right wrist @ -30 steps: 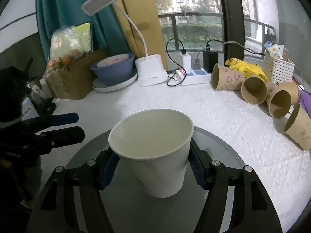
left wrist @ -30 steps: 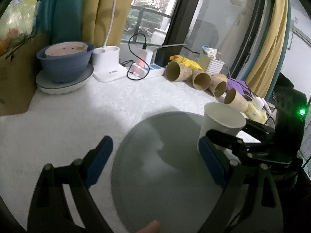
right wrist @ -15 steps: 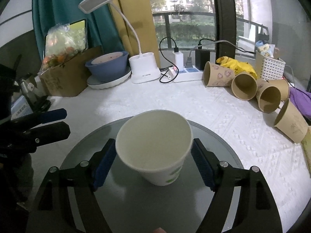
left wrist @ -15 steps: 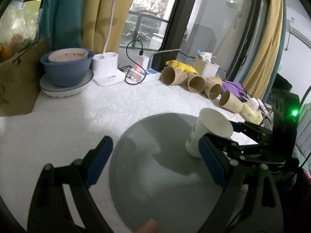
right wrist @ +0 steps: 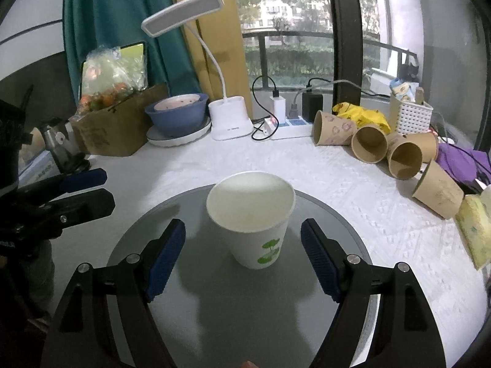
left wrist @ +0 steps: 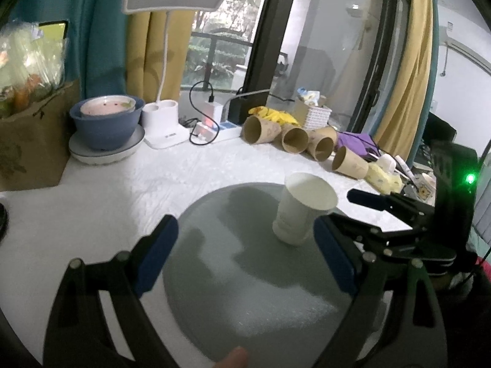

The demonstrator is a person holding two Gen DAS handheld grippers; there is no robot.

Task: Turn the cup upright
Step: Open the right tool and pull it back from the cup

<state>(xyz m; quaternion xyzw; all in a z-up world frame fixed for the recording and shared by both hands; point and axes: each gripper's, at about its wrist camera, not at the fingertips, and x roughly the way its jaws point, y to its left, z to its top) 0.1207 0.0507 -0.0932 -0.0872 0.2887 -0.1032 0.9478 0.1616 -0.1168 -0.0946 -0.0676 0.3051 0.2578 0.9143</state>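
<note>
A white paper cup with a green print stands upright, mouth up, on a round grey mat. My right gripper is open, its blue pads on either side of the cup and clear of it, a little behind it. In the left wrist view the cup stands on the mat at the right. My left gripper is open and empty above the mat, left of the cup. The right gripper also shows there, open beside the cup.
Several brown paper cups lie on their sides at the back right. A white desk lamp, a blue bowl on a plate, a power strip, a cardboard box and a white basket line the back of the white table.
My right gripper has let go of the cup, opened wide and drawn back. The cup now stands free and upright on the mat. The left gripper has pulled back and up.
</note>
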